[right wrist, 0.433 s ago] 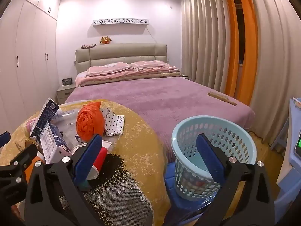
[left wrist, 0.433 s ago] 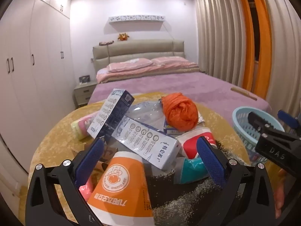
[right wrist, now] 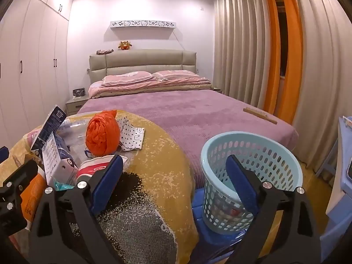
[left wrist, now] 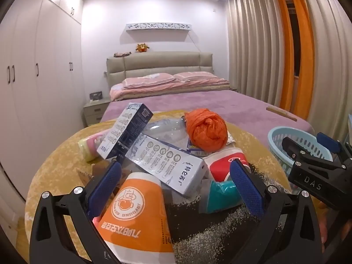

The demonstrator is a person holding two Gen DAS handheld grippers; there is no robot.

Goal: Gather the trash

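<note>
Fingers [left wrist: 104, 187] of the left gripper [left wrist: 173, 189] stand wide apart and clamp nothing. An orange paper cup [left wrist: 136, 215] lies on its side between them, its base toward six o'clock, and whether the left pad touches it cannot be told. At twelve o'clock from that cup a long white carton [left wrist: 167, 162] lies flat, with a dark blue box [left wrist: 125, 132] leaning on its far end at eleven o'clock. A red and white cup [left wrist: 226, 162] and a teal wrapper [left wrist: 220, 195] sit at two o'clock, and a crumpled orange bag [left wrist: 206, 132] lies beyond them at one o'clock. All this trash rests on a round table with a gold cloth [left wrist: 57, 167].

The right gripper [right wrist: 173, 182] also has its fingers [right wrist: 107, 180] spread wide with nothing between them, over the table's edge. A light blue basket [right wrist: 248, 171] stands on a blue stool [right wrist: 202, 217] at three o'clock, beside the table. A bed with a purple cover [right wrist: 187, 114] lies behind at twelve o'clock.
</note>
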